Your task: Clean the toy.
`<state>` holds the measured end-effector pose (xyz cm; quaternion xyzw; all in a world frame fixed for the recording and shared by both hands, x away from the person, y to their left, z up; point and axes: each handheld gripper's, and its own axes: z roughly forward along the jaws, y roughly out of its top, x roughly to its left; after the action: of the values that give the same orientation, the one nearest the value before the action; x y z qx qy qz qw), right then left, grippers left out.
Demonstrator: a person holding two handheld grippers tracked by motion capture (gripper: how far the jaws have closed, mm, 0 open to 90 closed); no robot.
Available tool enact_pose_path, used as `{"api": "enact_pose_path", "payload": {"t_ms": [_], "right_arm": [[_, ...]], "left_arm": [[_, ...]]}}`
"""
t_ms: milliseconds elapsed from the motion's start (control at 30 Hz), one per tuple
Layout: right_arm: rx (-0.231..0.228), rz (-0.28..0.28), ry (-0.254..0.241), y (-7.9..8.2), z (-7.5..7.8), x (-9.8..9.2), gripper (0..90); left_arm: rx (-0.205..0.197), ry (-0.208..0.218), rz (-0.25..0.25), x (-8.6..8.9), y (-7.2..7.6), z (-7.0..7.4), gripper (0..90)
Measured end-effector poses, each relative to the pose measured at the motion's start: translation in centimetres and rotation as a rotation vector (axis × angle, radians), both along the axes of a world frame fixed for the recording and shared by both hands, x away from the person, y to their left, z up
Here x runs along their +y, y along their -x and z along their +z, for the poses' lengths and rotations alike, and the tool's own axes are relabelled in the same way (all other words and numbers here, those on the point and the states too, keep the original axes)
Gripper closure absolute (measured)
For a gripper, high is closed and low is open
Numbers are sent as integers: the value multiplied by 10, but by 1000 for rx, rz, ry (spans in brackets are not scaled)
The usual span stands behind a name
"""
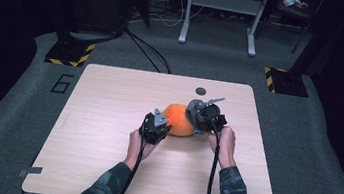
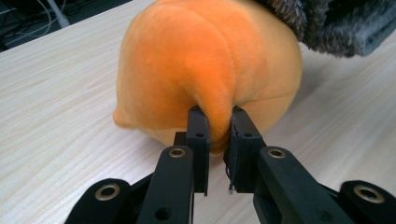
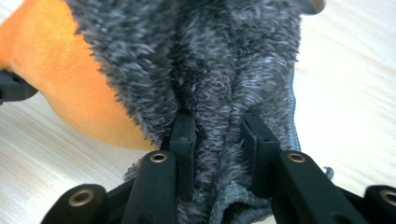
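An orange plush toy [image 1: 178, 119] lies at the middle of the wooden table [image 1: 109, 99], with a grey furry cover [image 3: 210, 60] over its right end. My left gripper [image 1: 162, 127] is at the toy's left side; in the left gripper view its jaws pinch a fold of the orange plush [image 2: 217, 126], so it is shut on the toy [image 2: 205, 60]. My right gripper [image 1: 198, 118] is at the toy's right side, and in the right gripper view it [image 3: 217, 140] is shut on a bunch of the grey furry cover. The orange toy [image 3: 70, 88] peeks out at the left of that view.
A small dark round mark [image 1: 201, 91] sits on the table behind the toy. Beyond the table are grey carpet, a white stand's legs [image 1: 220, 22] and yellow-black striped floor blocks [image 1: 70, 53]. Two forearms in patterned sleeves come in from the bottom edge.
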<state>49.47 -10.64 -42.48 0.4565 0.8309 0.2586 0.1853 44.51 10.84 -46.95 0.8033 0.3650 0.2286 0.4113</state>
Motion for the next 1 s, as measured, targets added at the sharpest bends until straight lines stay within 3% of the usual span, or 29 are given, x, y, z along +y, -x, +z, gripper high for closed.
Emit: {"api": "enact_pose_path", "payload": {"t_ms": [200, 400, 500, 600, 800, 1000], "right_arm": [[-47, 8, -38, 9, 22, -4, 688], [-78, 94, -49, 21, 41, 19, 687], [-71, 140, -19, 21, 38, 33, 687], [-58, 131, 14, 19, 31, 41, 688], [-52, 120, -3, 15, 23, 34, 689], [-3, 56, -9, 11, 10, 12, 688]], "left_arm": [[-4, 20, -27, -1, 5, 11, 818], [11, 26, -45, -8, 9, 18, 815], [13, 26, -37, -9, 8, 18, 813], [28, 22, -29, -6, 5, 15, 811], [42, 36, -19, -4, 2, 13, 807], [46, 30, -20, -3, 1, 12, 807]]}}
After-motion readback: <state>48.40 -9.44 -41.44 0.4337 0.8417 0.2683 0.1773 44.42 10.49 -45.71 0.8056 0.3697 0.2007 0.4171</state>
